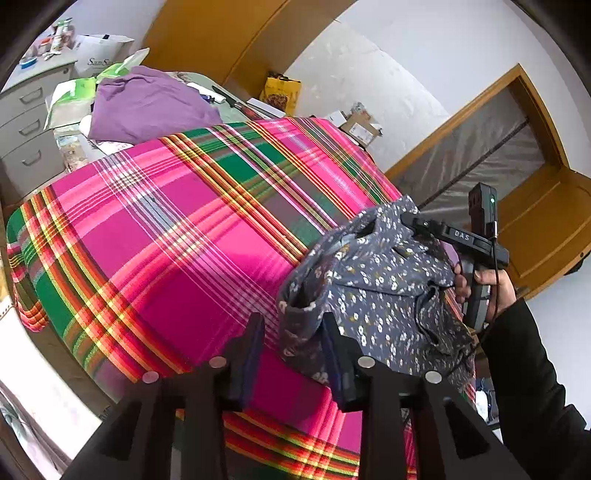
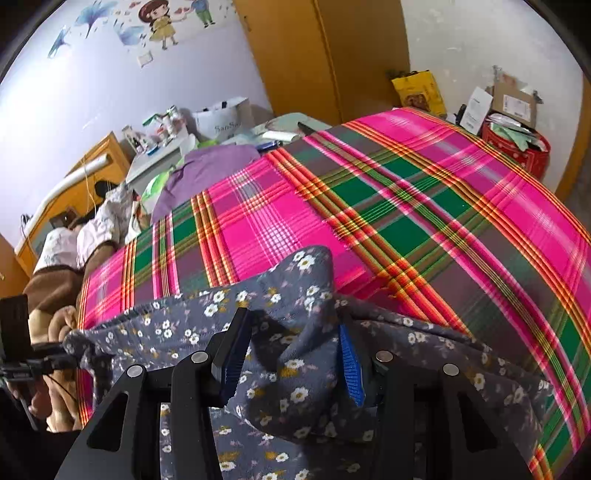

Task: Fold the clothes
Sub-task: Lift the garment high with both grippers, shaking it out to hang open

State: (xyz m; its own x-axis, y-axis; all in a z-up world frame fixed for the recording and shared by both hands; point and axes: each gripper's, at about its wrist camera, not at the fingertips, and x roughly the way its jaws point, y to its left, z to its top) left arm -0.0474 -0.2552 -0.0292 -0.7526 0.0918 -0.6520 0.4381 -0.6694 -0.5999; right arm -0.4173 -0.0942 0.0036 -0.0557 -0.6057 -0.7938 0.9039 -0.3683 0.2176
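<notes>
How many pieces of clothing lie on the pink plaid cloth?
2. The grey floral garment is bunched at the near edge, by both grippers. The purple garment lies at the far left end, perhaps only partly on it. More may be hidden.

A lived-in home bedroom: a bed under a pink and green plaid blanket (image 2: 369, 206) fills the frame's middle; cartoon wall stickers (image 2: 162, 22) sit at upper left; a wooden wardrobe (image 2: 317, 55) stands top centre; a grey drawer unit (image 1: 26, 129) cluttered with bottles shows upper left; cardboard boxes (image 2: 513, 99) crowd the upper right.
</notes>
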